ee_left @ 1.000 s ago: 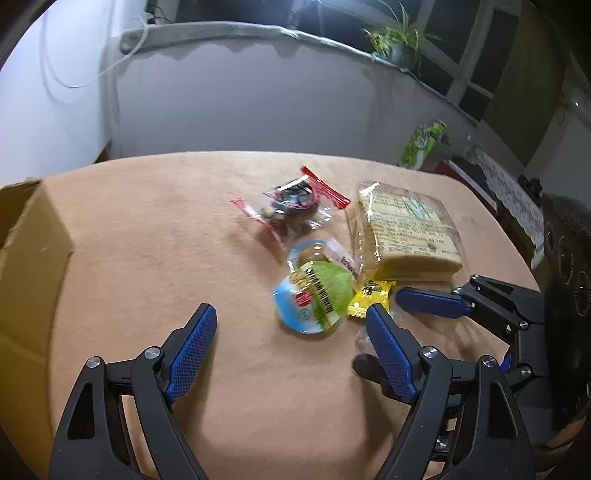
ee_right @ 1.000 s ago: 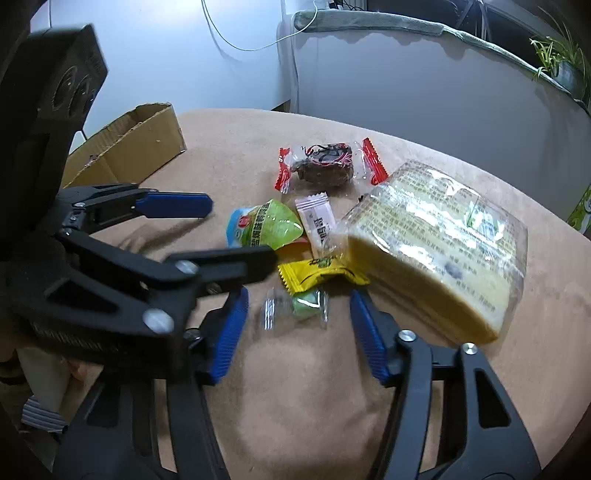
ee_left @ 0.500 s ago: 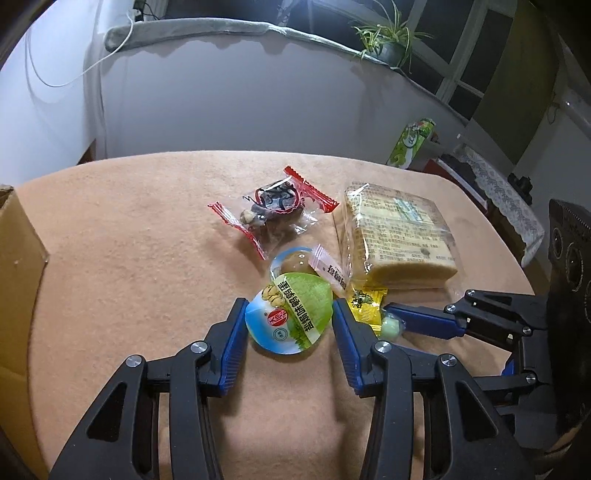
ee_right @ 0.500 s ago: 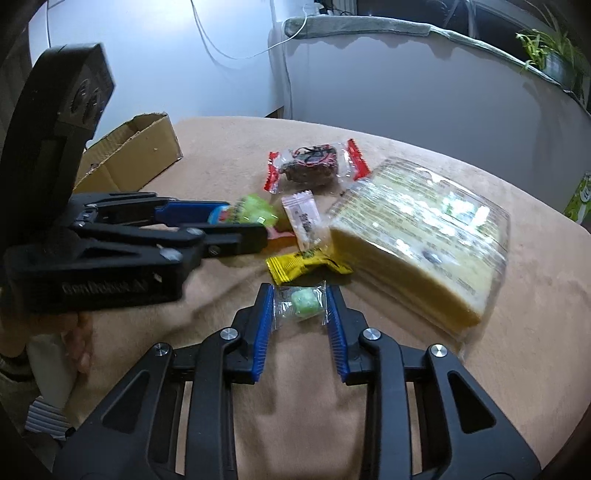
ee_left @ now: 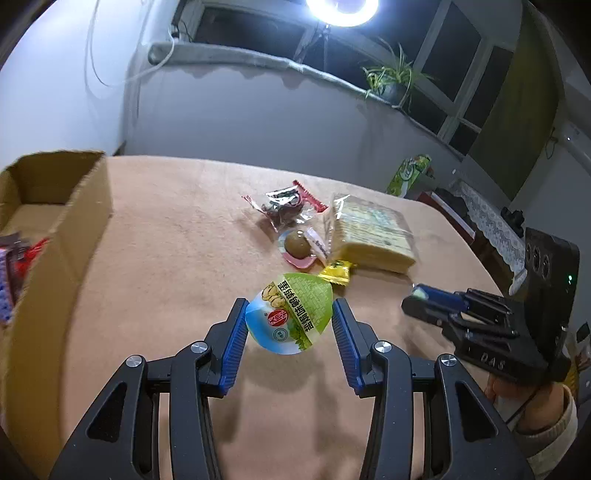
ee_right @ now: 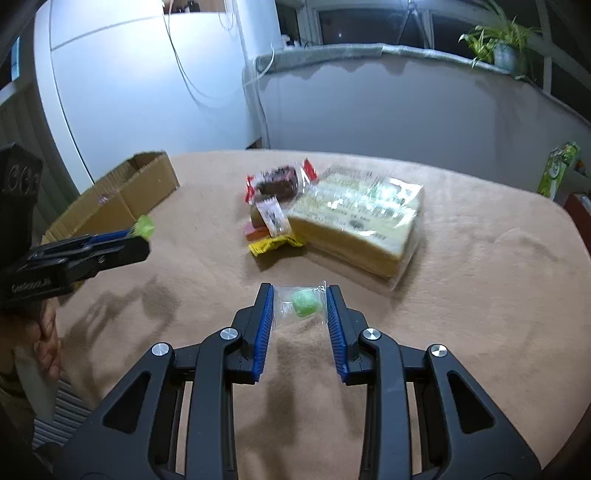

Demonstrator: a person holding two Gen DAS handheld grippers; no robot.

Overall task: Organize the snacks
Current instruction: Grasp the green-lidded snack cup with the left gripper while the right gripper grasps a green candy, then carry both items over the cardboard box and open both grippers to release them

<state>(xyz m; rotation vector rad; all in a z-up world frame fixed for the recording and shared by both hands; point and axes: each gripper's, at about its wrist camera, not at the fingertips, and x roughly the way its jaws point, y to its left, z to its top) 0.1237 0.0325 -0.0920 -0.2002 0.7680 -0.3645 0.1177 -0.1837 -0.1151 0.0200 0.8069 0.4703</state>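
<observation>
A round worktop (ee_left: 166, 221) under a tan, felt-like cloth fills the lower half of both views. Behind it a pale grey low wall (ee_left: 240, 110) curves across the frame, capped by a grey padded ledge (ee_left: 236, 59). A potted plant (ee_left: 395, 79) with long thin leaves stands on the ledge at upper right. Dark windows (ee_left: 454, 62) with pale frames run above. A bright ring light (ee_left: 341, 9) glares at the top edge. A white wall (ee_right: 140, 74) with loose hanging cables (ee_right: 184, 74) stands at upper left. A lace-covered cabinet (ee_left: 484, 218) sits at the right.
</observation>
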